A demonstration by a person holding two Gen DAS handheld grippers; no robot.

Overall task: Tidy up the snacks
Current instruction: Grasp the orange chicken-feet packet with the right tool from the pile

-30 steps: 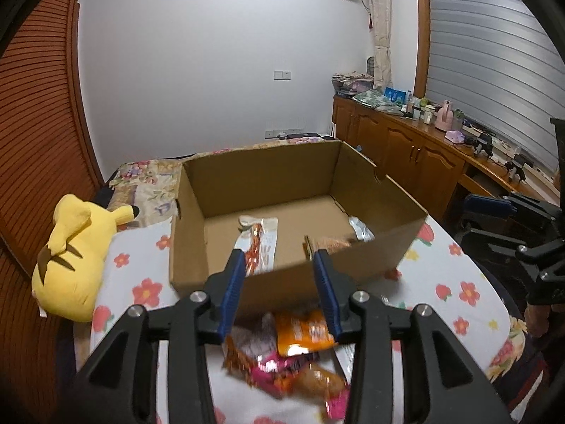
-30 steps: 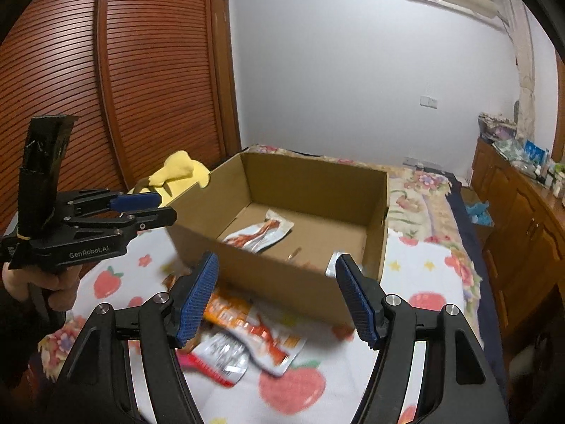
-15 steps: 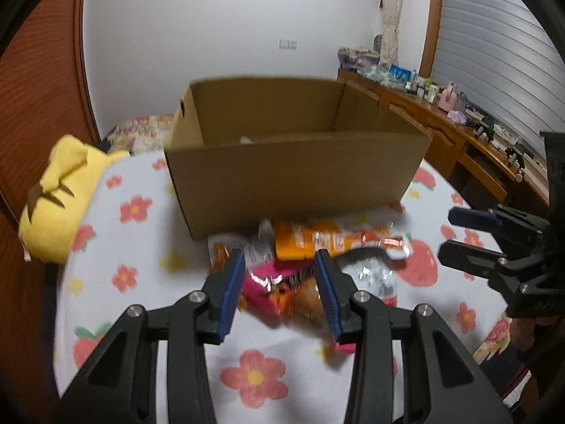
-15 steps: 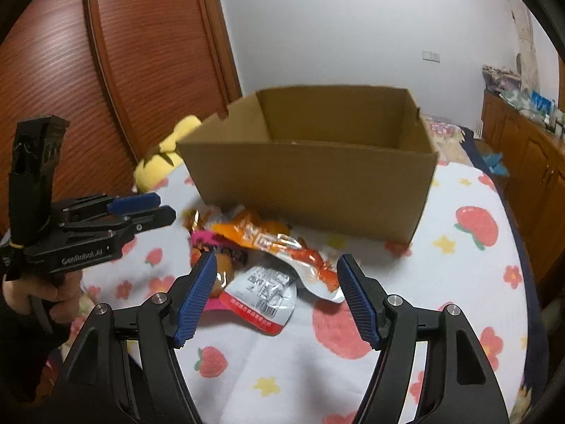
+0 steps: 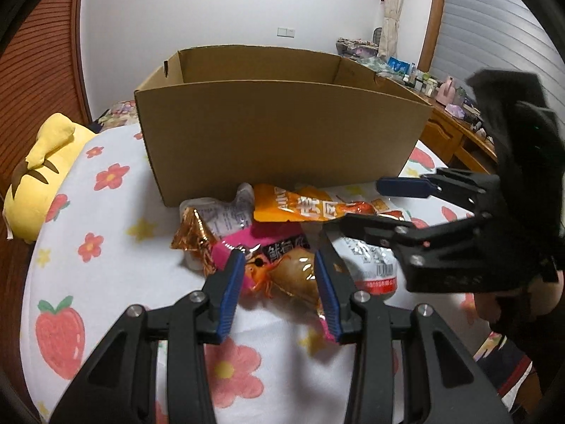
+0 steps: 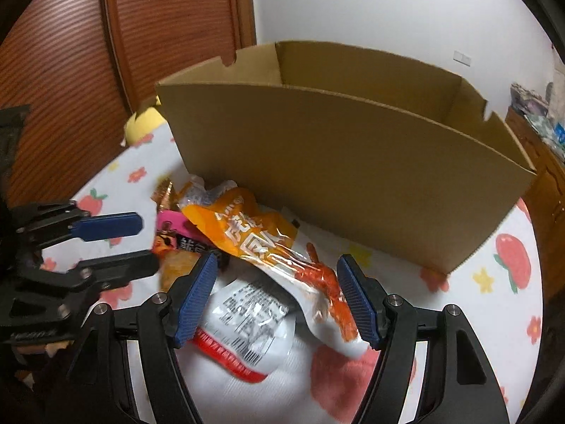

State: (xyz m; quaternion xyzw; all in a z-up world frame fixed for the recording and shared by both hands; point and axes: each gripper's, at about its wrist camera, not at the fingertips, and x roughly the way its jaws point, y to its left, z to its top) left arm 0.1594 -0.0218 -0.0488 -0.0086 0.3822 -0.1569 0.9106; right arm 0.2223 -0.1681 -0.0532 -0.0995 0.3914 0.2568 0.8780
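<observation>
**Both grippers low over the snack pile, jaws apart**

The left gripper [image 5: 279,282] hangs over the heap of snacks with its blue pads spread, and right between them lies the pink-edged packet [image 5: 282,272] with its clear window of brown food. Nothing is pinched; the pads flank the packet's sides, and contact cannot be told. Just ahead of this gripper sits the orange packet [image 5: 310,208], with a gold wrapper [image 5: 192,233] ahead and to its left. Beyond them all stands the cardboard box [image 5: 279,137], its near wall facing the fingers.

Over to the right gripper [image 6: 275,293]: wide open too, holding nothing. Between its fingers lie the silver pouch [image 6: 247,314] with the red strip and barcode, and the tail of the orange packet [image 6: 254,233] draped across it. The cardboard box [image 6: 353,176] rises just ahead, tilted off to this gripper's right. The left gripper [image 6: 113,243] shows at its left side, close beside the pile.

A yellow plush toy [image 5: 39,176] lies well off to the left gripper's left, on the flower-and-strawberry cloth [image 5: 106,219].
</observation>
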